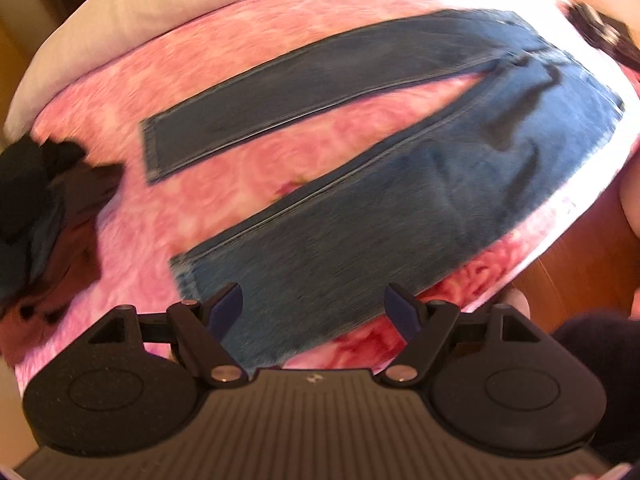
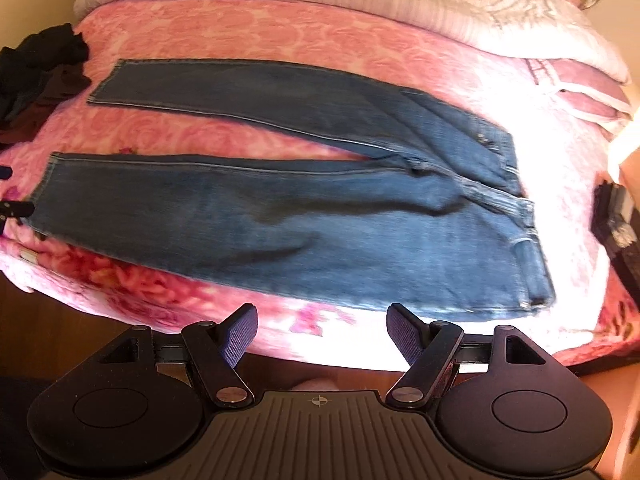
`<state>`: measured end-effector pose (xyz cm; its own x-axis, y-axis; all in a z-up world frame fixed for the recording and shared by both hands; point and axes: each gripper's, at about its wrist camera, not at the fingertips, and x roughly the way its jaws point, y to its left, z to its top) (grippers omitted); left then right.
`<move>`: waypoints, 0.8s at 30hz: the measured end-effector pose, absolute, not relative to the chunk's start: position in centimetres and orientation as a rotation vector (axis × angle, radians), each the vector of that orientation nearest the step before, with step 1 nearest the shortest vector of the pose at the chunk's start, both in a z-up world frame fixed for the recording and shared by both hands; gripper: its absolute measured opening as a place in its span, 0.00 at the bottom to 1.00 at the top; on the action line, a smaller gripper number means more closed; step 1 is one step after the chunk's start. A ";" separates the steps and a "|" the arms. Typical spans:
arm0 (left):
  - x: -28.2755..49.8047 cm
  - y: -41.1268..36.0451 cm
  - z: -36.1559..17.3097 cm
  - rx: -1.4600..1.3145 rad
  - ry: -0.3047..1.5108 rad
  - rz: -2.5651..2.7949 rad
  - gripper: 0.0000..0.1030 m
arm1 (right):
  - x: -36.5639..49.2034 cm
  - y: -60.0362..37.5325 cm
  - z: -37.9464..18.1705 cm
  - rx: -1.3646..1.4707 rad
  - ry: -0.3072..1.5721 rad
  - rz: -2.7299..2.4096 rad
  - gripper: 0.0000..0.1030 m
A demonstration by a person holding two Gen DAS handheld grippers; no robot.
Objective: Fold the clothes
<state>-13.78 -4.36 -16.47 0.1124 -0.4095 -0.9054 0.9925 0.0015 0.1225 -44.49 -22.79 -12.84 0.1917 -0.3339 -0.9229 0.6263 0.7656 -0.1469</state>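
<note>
Bright glare at right; motion blur, fisheye-warped edges.

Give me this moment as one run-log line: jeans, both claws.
jeans: flat on pink blanket, legs apart, unfolded | left claw: open, empty, above near leg | right claw: open, empty, at bed edge

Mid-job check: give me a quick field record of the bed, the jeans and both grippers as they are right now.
surface: bed with pink floral blanket
jeans: spread flat, unfolded, legs apart in a V, waist to the right
near leg hem: just ahead of the left gripper
dark clothes pile: at the blanket's left end, apart from the jeans
left gripper: open, empty, over the near leg
right gripper: open, empty, over the blanket's near edge
fold: not started
</note>
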 end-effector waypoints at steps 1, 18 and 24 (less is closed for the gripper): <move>-14.6 -4.7 -16.6 0.994 0.761 -1.341 0.73 | -45.3 -22.9 -12.7 0.278 1.200 -0.700 0.72; -29.0 -4.7 -25.7 1.464 0.303 -1.411 0.69 | -54.2 -32.0 -20.4 -0.140 1.299 -0.493 0.72; -30.5 -6.8 -29.8 1.439 0.209 -1.332 0.62 | -54.3 -33.3 -23.6 -0.177 1.286 -0.407 0.72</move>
<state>-30.51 -6.76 -29.85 0.3502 -0.5141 -0.7830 0.7295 -0.3746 0.5723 -54.25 -33.28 -23.60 0.2222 -0.3899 -0.8937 0.1958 0.9158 -0.3508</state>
